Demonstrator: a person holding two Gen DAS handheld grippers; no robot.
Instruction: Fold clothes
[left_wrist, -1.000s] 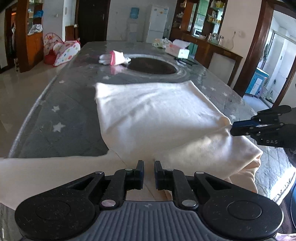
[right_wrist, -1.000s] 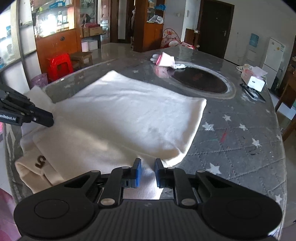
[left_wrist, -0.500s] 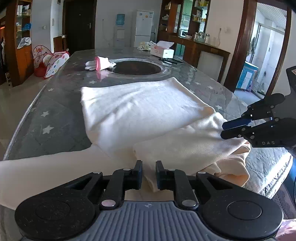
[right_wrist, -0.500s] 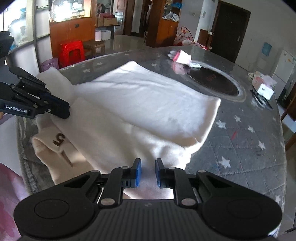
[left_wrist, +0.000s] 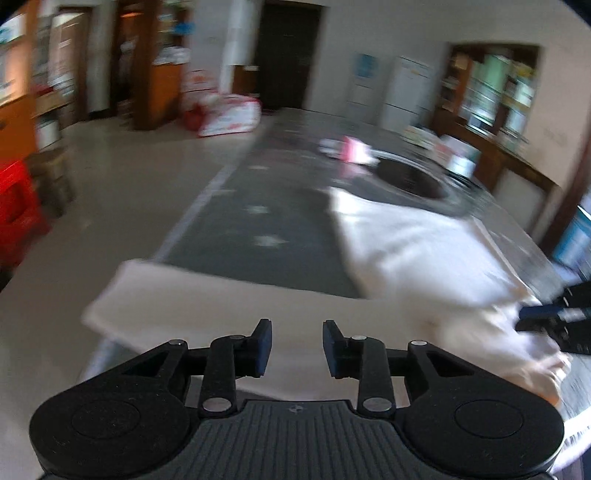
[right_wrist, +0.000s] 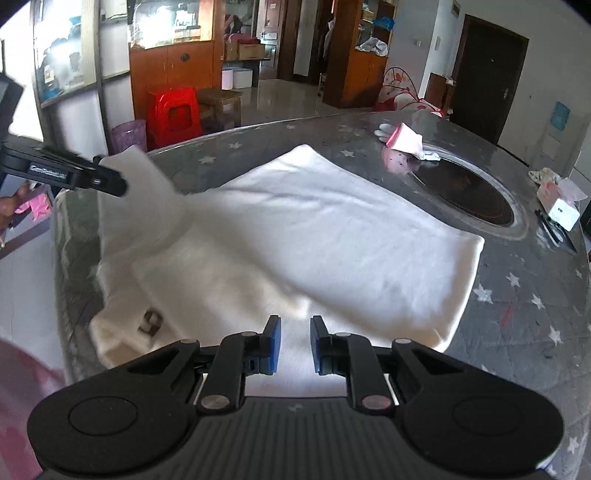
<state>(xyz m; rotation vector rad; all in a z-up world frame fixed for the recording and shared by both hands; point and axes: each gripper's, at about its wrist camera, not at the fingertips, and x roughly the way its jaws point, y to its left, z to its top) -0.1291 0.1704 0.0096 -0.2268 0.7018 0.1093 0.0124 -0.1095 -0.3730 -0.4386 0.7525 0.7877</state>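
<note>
Grey star-patterned table cover (right_wrist: 524, 291) carries a cream garment (right_wrist: 332, 236), partly folded, its sleeve (left_wrist: 207, 299) stretched toward the near left edge. Over that blurred sleeve the left gripper (left_wrist: 297, 345) hangs with jaws wide and nothing between them. Right gripper (right_wrist: 293, 343) sits at the garment's near edge, jaws narrowly parted, empty. Farther off lies a pink-and-white glove (right_wrist: 404, 138), beside a dark round inset (right_wrist: 469, 195)

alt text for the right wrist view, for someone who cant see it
The right gripper, open, hovers over a cream garment spread on a grey star-patterned table. The left gripper sits at the garment's far-left sleeve; a pink-and-white glove lies beyond.
</note>
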